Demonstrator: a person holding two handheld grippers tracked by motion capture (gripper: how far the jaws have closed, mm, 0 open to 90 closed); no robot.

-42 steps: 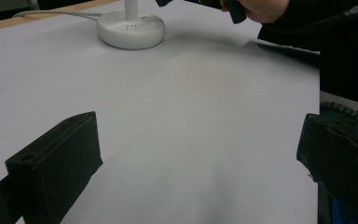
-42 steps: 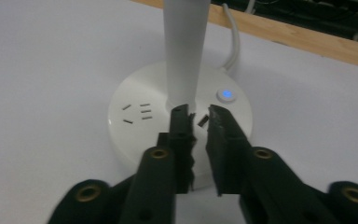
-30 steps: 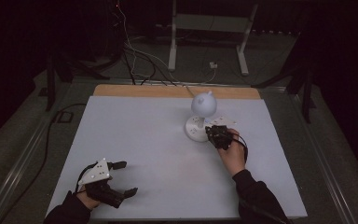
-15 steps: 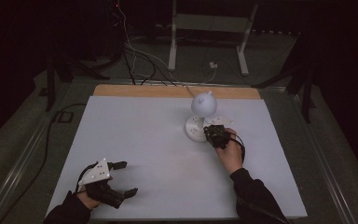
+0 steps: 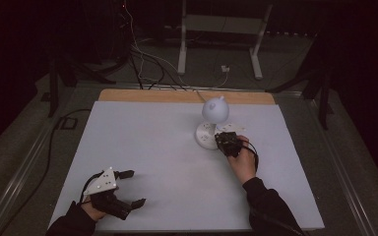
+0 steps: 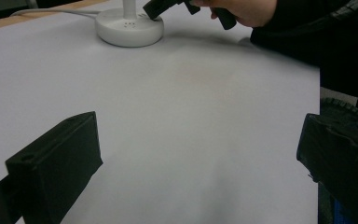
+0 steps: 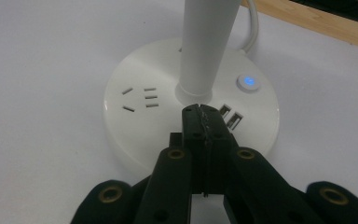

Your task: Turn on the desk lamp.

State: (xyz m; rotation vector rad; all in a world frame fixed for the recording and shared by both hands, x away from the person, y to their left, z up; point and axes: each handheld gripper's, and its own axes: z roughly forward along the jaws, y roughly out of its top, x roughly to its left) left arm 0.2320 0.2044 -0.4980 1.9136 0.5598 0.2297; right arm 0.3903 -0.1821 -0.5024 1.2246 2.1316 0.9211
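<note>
A: Right hand-held gripper [image 7: 200, 112]: jaws pressed together, nothing between them. Tips sit over the lamp base [image 7: 135, 126], just in front of the stem [image 7: 205, 46]. Can't tell if they touch the base.

B: What's around the tips?

A: Two USB ports [image 7: 230, 116] just to the right of the tips in the right gripper view. Round button [image 7: 248, 82] lit blue, farther right and back. Socket slots [image 7: 140, 99] on the left part of the base.

B: Lamp position?

A: Small white desk lamp [image 5: 211, 123], upright, on the far right-of-centre part of the white tabletop [image 5: 177, 167]. Round head [image 5: 213, 109] sits on top of the stem, above the base. White cord [image 7: 251, 28] leaves the back of the base toward the wooden strip [image 5: 142, 96] along the far edge.

B: Left side?

A: Left hand-held gripper [image 5: 130, 189]: jaws wide apart, empty. Hangs low at the near left corner of the tabletop, well apart from the lamp. Grey three-cornered plate [image 5: 102, 182] on top. It points across the bare tabletop toward the lamp base [image 6: 129, 29] and the right hand [image 6: 242, 9].

B: Beyond the tabletop?

A: Dark floor, cables [image 5: 142, 64], white metal stand [image 5: 221, 29] behind the tabletop.
</note>
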